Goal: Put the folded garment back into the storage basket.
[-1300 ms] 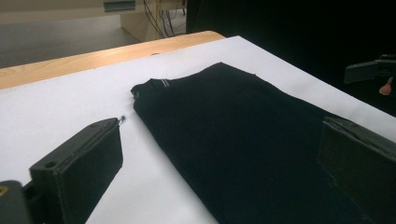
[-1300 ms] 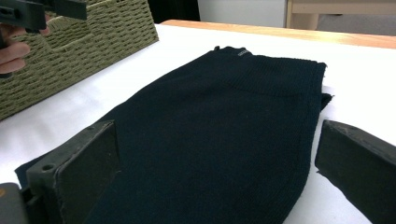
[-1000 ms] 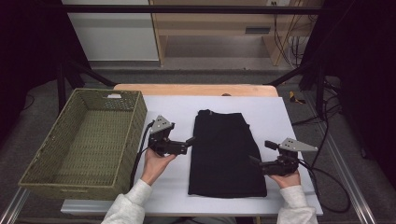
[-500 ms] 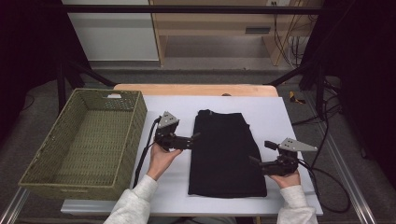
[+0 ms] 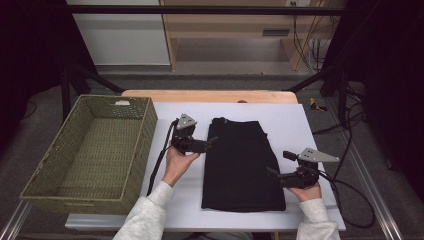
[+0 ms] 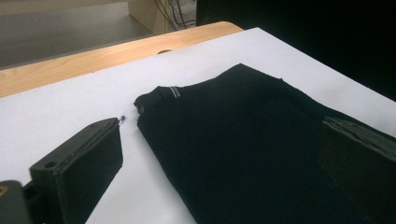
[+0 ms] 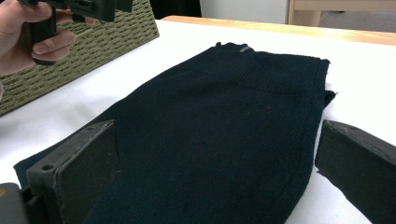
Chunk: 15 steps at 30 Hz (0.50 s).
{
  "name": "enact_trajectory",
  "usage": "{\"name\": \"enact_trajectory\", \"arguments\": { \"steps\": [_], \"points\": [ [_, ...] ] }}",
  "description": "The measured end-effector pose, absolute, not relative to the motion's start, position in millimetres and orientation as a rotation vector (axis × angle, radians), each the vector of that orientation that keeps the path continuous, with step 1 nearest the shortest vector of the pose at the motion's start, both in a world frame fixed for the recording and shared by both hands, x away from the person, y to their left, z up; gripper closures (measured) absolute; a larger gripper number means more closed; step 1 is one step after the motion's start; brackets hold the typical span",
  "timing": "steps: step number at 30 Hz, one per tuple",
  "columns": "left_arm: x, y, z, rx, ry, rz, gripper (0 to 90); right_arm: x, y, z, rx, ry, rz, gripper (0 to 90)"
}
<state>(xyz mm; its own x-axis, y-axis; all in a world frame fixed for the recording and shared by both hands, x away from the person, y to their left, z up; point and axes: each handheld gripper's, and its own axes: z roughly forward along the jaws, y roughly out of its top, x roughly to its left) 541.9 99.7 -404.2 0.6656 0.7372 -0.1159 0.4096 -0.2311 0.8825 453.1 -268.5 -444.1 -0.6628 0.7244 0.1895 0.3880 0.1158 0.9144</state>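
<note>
A woven basket (image 5: 90, 155) stands at the left end of the white table (image 5: 310, 125), and nothing can be made out inside it apart from a pale tag at its far rim. Just to its right the left gripper (image 5: 212, 143) hovers with its jaws wide apart, pointing at the near-left edge of the upper part of the black garment (image 5: 242, 162). That garment lies folded flat, long and narrow, in the middle of the table, its waistband end away from the person. It looks like a soft ribbed knit: light, limp, likely to sag and unfold when lifted, so I judge a pinch through all layers at an edge or corner the safest hold, one on each side. The right gripper (image 5: 272, 173) sits at the garment's near-right edge, jaws also spread wide, clamped on nothing. How many layers are folded under is hidden, the small label (image 6: 175, 92) at the waistband is too small to read, and black on black hides seams.
</note>
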Motion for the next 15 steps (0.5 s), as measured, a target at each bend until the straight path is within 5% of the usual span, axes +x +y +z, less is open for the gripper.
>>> {"name": "enact_trajectory", "arguments": {
  "steps": [15],
  "points": [
    [563.9, 84.7, -414.5, 1.879, 0.937, 0.385, 0.1, 453.8, -267.9, -445.0, 1.089, 2.098, 1.557, 0.3]
  ]
}}
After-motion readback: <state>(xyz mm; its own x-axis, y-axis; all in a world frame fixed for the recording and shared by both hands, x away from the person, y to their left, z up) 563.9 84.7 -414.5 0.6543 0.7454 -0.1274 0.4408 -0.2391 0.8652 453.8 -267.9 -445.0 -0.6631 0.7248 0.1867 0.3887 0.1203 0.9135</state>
